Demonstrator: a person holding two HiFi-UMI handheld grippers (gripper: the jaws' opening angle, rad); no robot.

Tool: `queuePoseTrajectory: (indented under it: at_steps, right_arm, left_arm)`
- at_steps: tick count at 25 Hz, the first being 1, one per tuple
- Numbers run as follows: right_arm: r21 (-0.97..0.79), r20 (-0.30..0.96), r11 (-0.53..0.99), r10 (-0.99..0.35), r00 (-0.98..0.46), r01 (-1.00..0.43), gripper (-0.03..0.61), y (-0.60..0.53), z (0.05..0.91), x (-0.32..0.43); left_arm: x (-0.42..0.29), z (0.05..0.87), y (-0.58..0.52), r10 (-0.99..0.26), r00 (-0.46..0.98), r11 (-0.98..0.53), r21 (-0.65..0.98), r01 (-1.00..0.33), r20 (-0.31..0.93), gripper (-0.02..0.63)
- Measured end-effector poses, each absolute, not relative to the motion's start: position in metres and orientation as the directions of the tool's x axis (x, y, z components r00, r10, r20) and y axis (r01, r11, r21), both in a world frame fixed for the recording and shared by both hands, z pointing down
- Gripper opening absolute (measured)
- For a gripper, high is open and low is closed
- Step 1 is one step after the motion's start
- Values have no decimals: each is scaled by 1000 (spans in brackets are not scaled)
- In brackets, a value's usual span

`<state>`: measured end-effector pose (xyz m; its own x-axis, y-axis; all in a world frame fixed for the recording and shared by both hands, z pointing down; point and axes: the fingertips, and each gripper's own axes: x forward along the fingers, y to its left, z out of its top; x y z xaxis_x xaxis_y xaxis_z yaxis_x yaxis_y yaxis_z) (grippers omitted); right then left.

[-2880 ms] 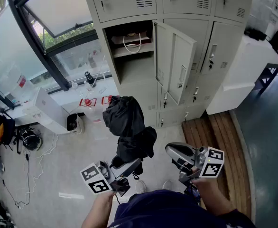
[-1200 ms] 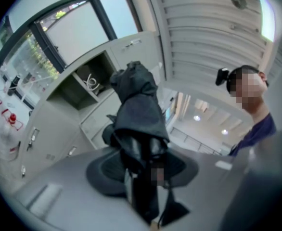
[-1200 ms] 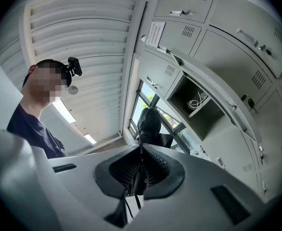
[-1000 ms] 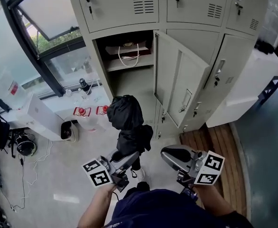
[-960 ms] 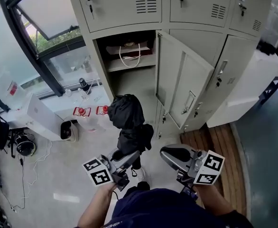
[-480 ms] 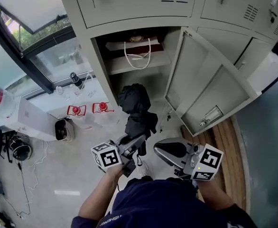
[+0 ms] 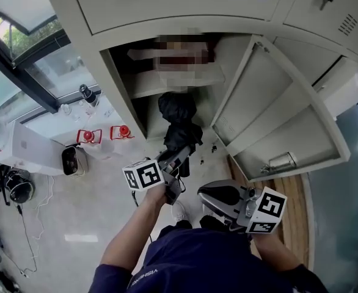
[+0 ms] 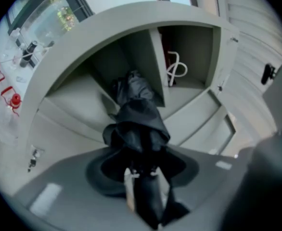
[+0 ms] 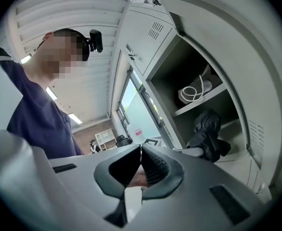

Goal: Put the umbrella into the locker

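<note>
I judge the task a little over halfway done. The umbrella (image 7: 178, 124) is gripped near its handle end by my left hand-held gripper (image 7: 174, 162). Its bundled far end sits at the mouth of the open locker (image 7: 121, 102), below the shelf (image 9: 206, 99). It remains to push it fully inside and let go. My right hand-held gripper (image 7: 211, 194) has its jaws together on nothing. I count one umbrella, one open door (image 7: 277, 121), one bag (image 9: 195, 93) on the shelf and two hand-held grippers.
</note>
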<state>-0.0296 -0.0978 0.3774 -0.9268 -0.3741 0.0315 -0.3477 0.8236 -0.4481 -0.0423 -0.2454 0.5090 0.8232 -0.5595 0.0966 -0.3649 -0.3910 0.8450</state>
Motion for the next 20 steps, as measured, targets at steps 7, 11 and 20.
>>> queuePoseTrajectory:
  at_steps: [7, 11, 20]
  right_arm:
    - [-498, 34, 835, -252, -967, -235, 8, -96, 384, -32]
    - [-532, 30, 827, -199, -980, -184, 8, -93, 390, -35]
    - [-582, 24, 802, -150, -988, -136, 8, -93, 396, -31]
  left_arm:
    - [-31, 509, -290, -644, 755, -315, 856, -410, 124, 181]
    - [-26, 508, -318, -670, 731, -293, 858, -423, 131, 181]
    - [-23, 506, -375, -730, 667, -263, 838, -477, 151, 181]
